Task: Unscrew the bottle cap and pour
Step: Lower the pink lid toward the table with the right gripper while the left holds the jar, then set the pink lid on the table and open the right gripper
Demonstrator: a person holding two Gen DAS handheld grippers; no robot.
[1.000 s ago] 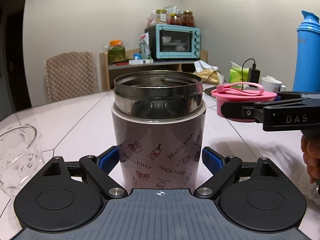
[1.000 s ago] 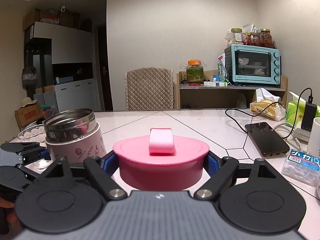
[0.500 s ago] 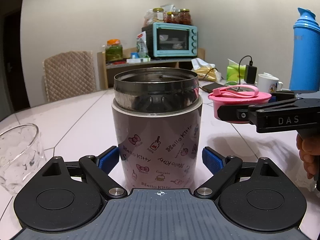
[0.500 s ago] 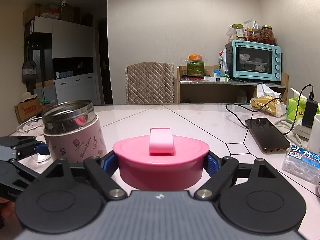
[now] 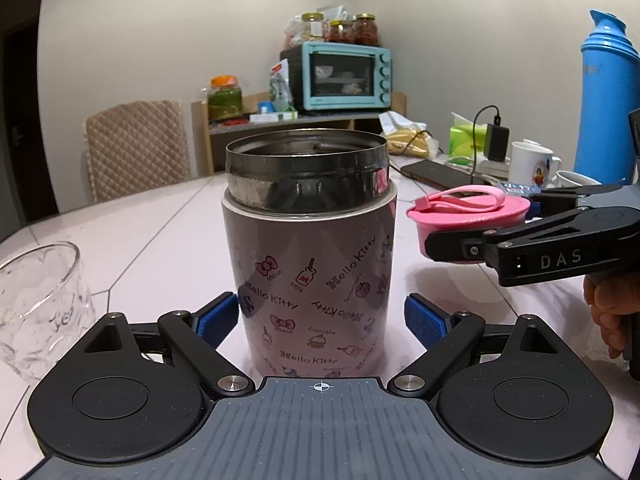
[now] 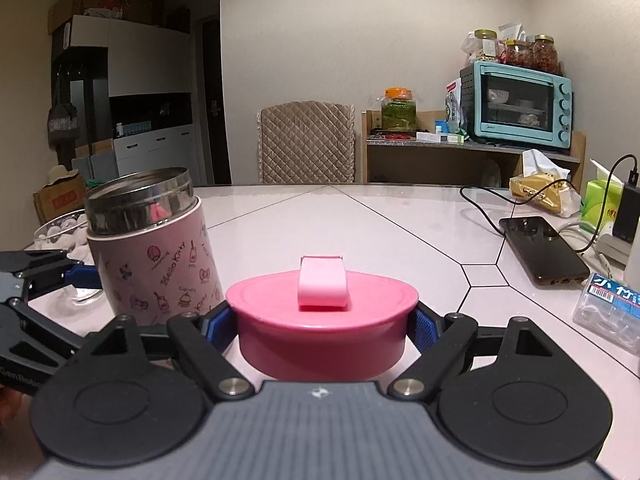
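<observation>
The flask (image 5: pixel 310 264) is found upright on the table (image 5: pixel 140 232), uncapped, between the jaws of the left gripper (image 5: pixel 320 320); the right blue pad (image 5: pixel 424 322) is seen clear of its wall, while contact at the left pad cannot be confirmed from this angle, so no firm grip is recorded. The pink cap (image 6: pixel 326 320), strap uppermost, is clamped on both sides by the closed pads of the right gripper (image 6: pixel 324 326) and held off the table, just right of the flask. A glass bowl (image 5: pixel 38 304) is noted at the flask's left.
</observation>
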